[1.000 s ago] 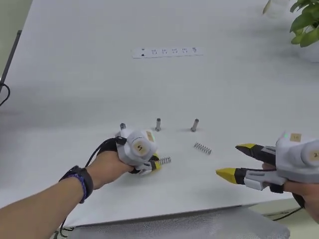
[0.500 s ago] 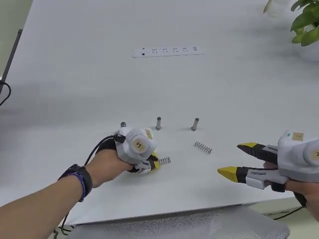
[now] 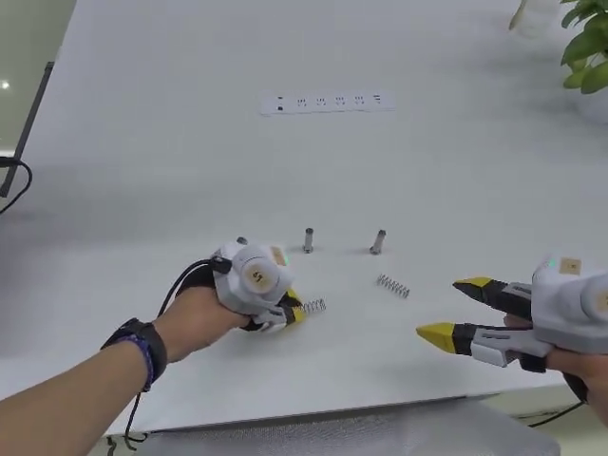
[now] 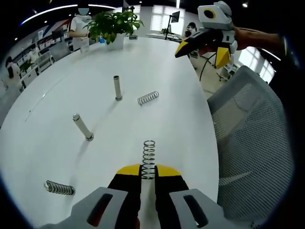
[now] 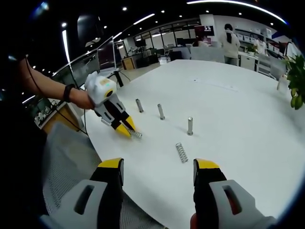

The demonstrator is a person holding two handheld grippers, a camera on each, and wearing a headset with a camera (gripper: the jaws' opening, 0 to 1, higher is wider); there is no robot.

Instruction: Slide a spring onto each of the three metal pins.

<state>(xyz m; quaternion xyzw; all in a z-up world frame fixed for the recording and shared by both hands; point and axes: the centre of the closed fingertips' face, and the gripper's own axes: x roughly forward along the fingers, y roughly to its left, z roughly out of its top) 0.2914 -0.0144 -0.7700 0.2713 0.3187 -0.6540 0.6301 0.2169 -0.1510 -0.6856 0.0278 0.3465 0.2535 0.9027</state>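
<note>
Three metal pins stand in a row on the white table. The left pin (image 3: 241,241) wears a spring (image 5: 139,105); the middle pin (image 3: 309,239) and right pin (image 3: 378,241) are bare. My left gripper (image 3: 288,314) rests low in front of the pins, shut on the end of a spring (image 4: 149,155) that points forward along the table. Another loose spring (image 3: 392,285) lies flat, just in front of the right pin. My right gripper (image 3: 454,307) hovers near the table's front right with its jaws wide open and nothing between them.
A white power strip (image 3: 328,101) lies at the far middle of the table. A potted plant (image 3: 589,47) stands at the far right corner. A grey mesh chair (image 3: 380,427) sits below the table's front edge (image 3: 313,408).
</note>
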